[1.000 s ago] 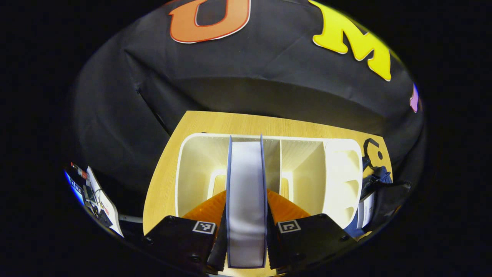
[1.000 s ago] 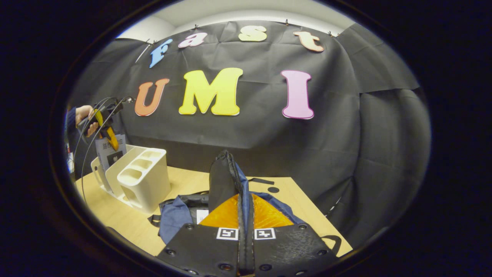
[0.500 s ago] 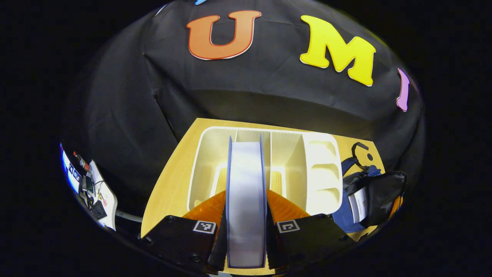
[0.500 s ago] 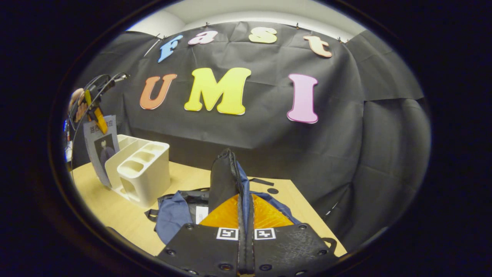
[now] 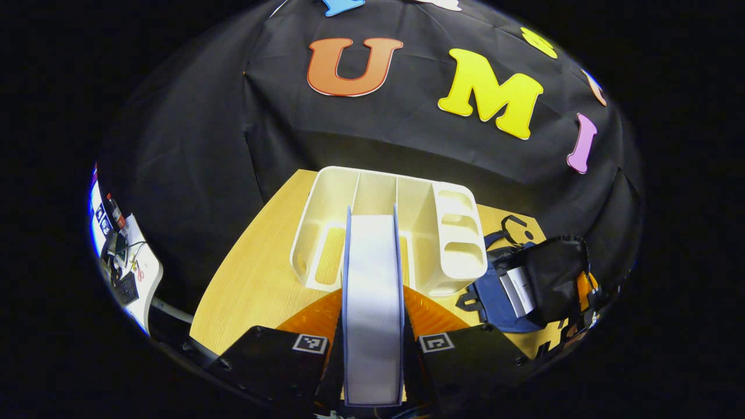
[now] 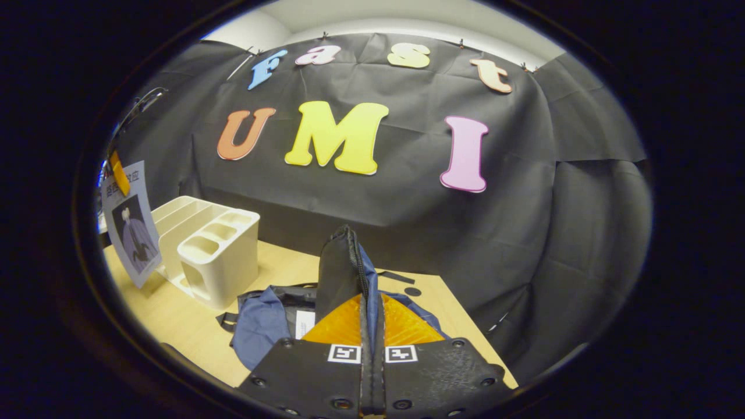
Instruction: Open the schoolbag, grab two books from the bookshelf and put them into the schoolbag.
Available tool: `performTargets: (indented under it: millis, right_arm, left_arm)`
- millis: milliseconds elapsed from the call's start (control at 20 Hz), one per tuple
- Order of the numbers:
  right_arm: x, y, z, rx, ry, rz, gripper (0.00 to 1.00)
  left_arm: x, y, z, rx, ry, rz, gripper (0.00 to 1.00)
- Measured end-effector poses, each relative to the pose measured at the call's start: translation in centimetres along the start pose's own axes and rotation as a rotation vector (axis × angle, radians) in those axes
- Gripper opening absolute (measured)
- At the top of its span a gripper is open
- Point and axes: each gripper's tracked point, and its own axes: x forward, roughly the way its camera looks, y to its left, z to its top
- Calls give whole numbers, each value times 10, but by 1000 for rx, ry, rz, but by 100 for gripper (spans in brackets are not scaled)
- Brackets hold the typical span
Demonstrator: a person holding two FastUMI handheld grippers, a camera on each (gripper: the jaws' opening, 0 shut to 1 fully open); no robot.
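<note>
A: What has the left gripper (image 5: 372, 355) got?

B: A book (image 5: 372, 302), clamped edge-on between both fingers, page block facing the camera. In the right gripper view the same book (image 6: 129, 224) hangs in the air at the far left, clear of the table (image 6: 174, 317) and just beside the bookshelf (image 6: 212, 253).

A: And the bookshelf itself?

B: A cream plastic rack (image 5: 396, 233) with upright dividers, standing on the wooden table (image 5: 256, 285). From the left gripper view it sits behind and below the held book.

A: Where is the schoolbag?

B: Lying on the table just right of the rack, blue and black (image 5: 535, 285), with a white tag showing in its mouth. The right gripper (image 6: 371, 343) is closed tight on the black flap (image 6: 337, 273), holding it up so the bag (image 6: 262, 326) stays open.

A: Anything in the way?

B: The raised flap stands between the right gripper's camera and the far table edge. A strap loop (image 5: 512, 227) lies on the wood behind the bag. Off the table's left side there's some equipment with cables (image 5: 122, 273), too small to make out.
</note>
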Motion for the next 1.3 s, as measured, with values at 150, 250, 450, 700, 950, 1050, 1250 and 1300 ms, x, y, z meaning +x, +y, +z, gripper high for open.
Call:
performTargets:
  millis: [150, 250, 450, 700, 950, 1050, 1250, 1300]
  right_arm:
    - [-1, 4, 0, 2, -1, 4, 1]
    - [-1, 4, 0, 3, 3, 1, 0]
    - [-3, 5, 0, -2, 7, -3, 1]
    - [-7, -4, 2, -22, 13, -32, 1]
    - [-7, -9, 11, 12, 21, -36, 1]
    - [-6, -12, 15, -2, 21, -38, 1]
    - [-4, -8, 26, -24, 11, -3, 0]
    - [-2, -8, 29, -25, 9, 6, 0]
  left_arm:
    - [-15, -2, -18, -52, -8, -42, 43]
    - [-24, -10, -27, -103, -13, -90, 43]
    - [-32, -31, -41, -222, -31, -185, 43]
    - [-37, -75, -43, -286, -41, -340, 43]
    - [-31, -120, -47, -350, -5, -503, 43]
    - [-23, -138, -42, -388, -8, -561, 43]
    - [-1, -180, -40, -457, 22, -658, 43]
    - [6, -189, -38, -480, 30, -677, 43]
